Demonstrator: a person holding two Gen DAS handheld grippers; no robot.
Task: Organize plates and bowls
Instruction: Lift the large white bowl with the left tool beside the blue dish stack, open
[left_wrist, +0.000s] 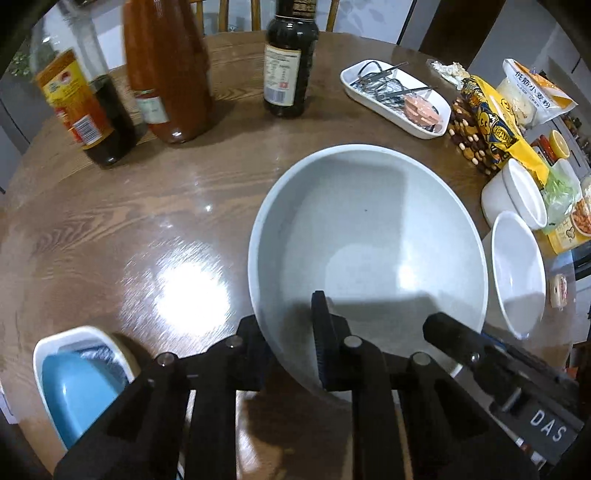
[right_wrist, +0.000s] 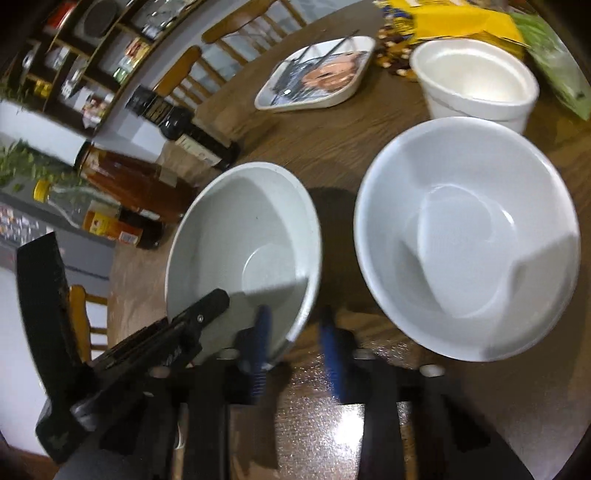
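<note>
A large pale grey bowl (left_wrist: 369, 229) stands on the round wooden table (left_wrist: 147, 206). My left gripper (left_wrist: 288, 332) is shut on its near rim, one finger inside the bowl and one outside. In the right wrist view my right gripper (right_wrist: 295, 332) is shut on the same grey bowl (right_wrist: 243, 236), its blue pads (right_wrist: 262, 332) either side of the rim. Each gripper shows in the other's view at the bowl's edge. A smaller white bowl (right_wrist: 465, 236) sits just right of the grey one, apart from it. A white straight-sided cup (right_wrist: 476, 77) stands behind it.
Three bottles (left_wrist: 166, 74) stand at the table's far left. A white oblong dish (left_wrist: 395, 96) holds whisk beaters and sausage slices. Snack bags (left_wrist: 491, 118) crowd the right edge. A blue dish inside a white one (left_wrist: 77, 384) lies near left. Chairs stand beyond the table.
</note>
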